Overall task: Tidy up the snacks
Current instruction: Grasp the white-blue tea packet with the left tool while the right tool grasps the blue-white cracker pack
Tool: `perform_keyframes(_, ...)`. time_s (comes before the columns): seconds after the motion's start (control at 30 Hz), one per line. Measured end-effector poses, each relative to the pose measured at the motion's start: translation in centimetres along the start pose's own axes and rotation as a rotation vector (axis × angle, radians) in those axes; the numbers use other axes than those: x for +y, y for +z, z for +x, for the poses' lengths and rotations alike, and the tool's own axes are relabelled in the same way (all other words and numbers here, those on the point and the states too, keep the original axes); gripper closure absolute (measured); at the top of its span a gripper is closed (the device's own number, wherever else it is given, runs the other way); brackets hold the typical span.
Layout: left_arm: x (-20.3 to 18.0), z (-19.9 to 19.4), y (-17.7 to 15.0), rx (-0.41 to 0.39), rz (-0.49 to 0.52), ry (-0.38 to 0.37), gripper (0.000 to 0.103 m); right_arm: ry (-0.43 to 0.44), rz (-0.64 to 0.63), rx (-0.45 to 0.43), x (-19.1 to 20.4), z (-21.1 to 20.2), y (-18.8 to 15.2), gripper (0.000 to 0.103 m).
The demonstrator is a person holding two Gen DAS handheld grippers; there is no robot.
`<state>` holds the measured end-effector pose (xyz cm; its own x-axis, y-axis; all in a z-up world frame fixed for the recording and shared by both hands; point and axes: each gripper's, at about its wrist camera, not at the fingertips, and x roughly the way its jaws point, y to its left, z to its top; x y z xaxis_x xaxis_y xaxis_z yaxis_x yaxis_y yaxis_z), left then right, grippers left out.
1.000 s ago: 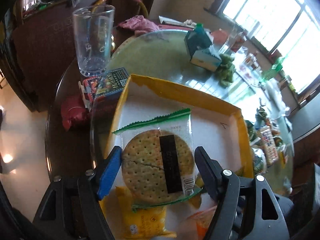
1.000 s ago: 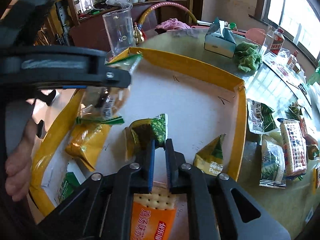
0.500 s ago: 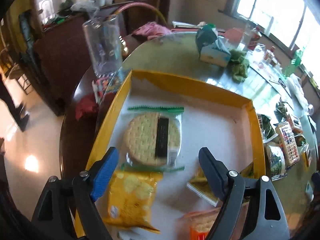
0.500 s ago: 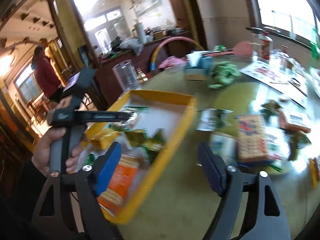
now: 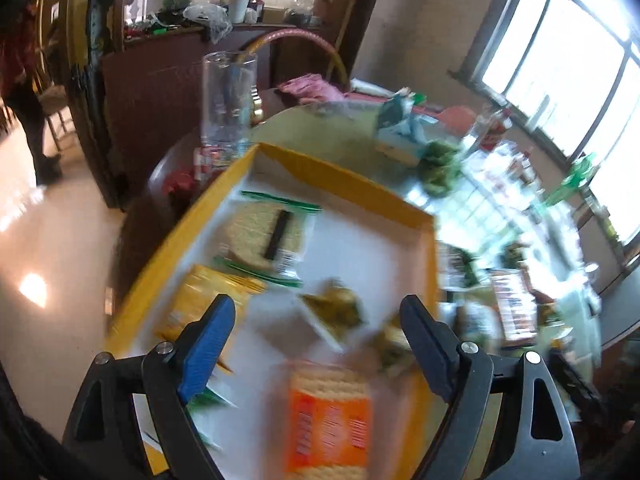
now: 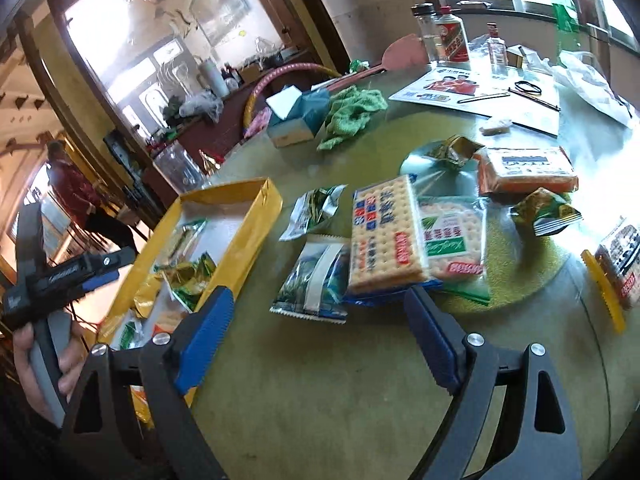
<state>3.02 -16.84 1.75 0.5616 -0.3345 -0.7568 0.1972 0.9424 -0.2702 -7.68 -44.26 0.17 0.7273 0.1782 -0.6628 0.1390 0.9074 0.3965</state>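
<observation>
Yellow walls frame the box [image 5: 340, 176] on the round table [image 6: 360, 380], and inside it lie a round cracker pack [image 5: 266, 234], a yellow packet [image 5: 204, 300] and an orange cracker pack [image 5: 330, 420]. Above it the left gripper [image 5: 316, 332] hangs with jaws spread wide, holding nothing. The right gripper [image 6: 316, 320], equally spread and empty, hovers over the table just short of a blue-and-white snack bag [image 6: 314, 280] and a square cracker pack [image 6: 384, 236] beside the box
</observation>
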Motion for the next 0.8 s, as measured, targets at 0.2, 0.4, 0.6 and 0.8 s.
perform_keyframes(0.2,-5.6,-2.6,-1.0,-0.021,0.117,-0.090,0.018,-0.042,-0.005,-0.026,-1.7,-1.3,0.3,0.016)
perform_keyframes(0.4,-12.2,1.1,-2.0,0.089,0.259,-0.175,0.018,-0.020,0.105,-0.065,-5.7,-2.9,1.1,0.016)
perform_keyframes(0.6,-16.9,8.1,-3.0,0.202,0.359,-0.114,0.018,-0.025,0.201,-0.093,-8.9,-3.6,1.4,0.016)
perform_keyframes(0.8,-17.0,11.2,-5.1,0.224,0.377,-0.026,0.022,-0.036,0.214,-0.072,-9.5,-2.8,1.2,0.017)
